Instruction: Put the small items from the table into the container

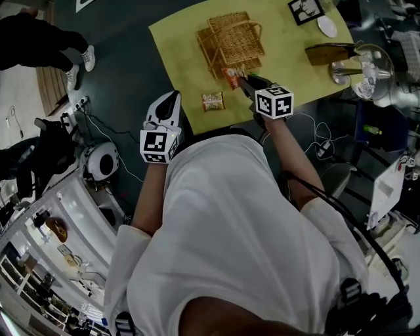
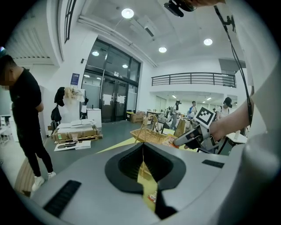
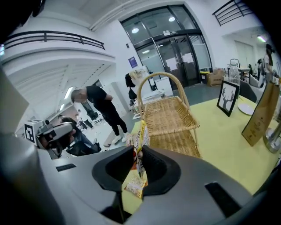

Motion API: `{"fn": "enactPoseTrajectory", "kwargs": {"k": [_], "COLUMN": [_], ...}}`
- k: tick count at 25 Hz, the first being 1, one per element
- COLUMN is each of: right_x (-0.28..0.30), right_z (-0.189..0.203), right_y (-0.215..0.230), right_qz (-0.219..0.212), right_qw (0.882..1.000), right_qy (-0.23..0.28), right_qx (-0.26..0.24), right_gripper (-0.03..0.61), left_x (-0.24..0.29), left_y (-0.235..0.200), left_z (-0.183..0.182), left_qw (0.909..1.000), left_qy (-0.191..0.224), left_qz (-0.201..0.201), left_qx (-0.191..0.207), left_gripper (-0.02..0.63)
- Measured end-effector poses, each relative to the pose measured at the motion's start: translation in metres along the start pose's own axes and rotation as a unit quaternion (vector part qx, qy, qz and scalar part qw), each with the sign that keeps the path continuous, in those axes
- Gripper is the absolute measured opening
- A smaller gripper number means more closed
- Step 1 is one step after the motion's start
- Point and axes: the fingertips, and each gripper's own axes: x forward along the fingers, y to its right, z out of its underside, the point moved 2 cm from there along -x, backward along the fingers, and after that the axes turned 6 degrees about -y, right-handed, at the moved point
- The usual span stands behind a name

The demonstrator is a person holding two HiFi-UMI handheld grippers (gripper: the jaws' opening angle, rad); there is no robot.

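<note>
Snack packet (image 3: 139,138) is pinched in my right claw (image 3: 137,151), just short of the basket (image 3: 169,116), at its near edge, not in yet. It stands on edge, long axis approx upright, top end tipped toward the basket. The 2nd packet (image 1: 212,101) lies flat on the table (image 1: 289,59) near the basket's front, still to fetch. Basket looks empty afaict, so 0 of 2 done. Left claw (image 2: 142,147) is closed on nothing, well back from the basket.

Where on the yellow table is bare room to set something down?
Bare: the stretch between wicker basket and brown bag, and the table's left edge beside the basket. Crowded: the far right corner with picture frame, plate and bag; the near edge, with the loose packet and the right gripper gripping the held packet.
</note>
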Motion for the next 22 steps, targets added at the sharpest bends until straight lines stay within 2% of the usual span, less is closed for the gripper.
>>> {"fn": "enactPoseTrajectory", "kwargs": {"k": [4, 12, 14, 18, 22], "right_x": [-0.009, -0.005, 0.003, 0.022, 0.039], "right_z": [-0.026, -0.075, -0.082, -0.086, -0.082], "right_y": [0.003, 0.048, 0.057, 0.069, 0.068], "right_qz": [-0.001, 0.024, 0.026, 0.027, 0.032], "right_qw": [1.0, 0.998, 0.997, 0.993, 0.992], "right_qy": [0.026, 0.062, 0.065, 0.067, 0.052], "right_qx": [-0.002, 0.015, 0.03, 0.098, 0.107], "right_gripper": [0.073, 0.072, 0.072, 0.074, 0.074], "left_x": [0.003, 0.004, 0.005, 0.0, 0.001], "left_y": [0.0, -0.006, -0.009, -0.014, -0.016], "left_z": [-0.005, -0.012, -0.013, -0.019, -0.019], "left_qw": [1.0, 0.9998, 0.9998, 0.9996, 0.9996], "left_qy": [0.004, 0.009, 0.009, 0.011, 0.01], "left_qz": [0.003, -0.013, -0.018, -0.024, -0.025], "left_qx": [0.005, 0.01, 0.01, 0.007, 0.004], "left_gripper": [0.009, 0.009, 0.009, 0.008, 0.009]}}
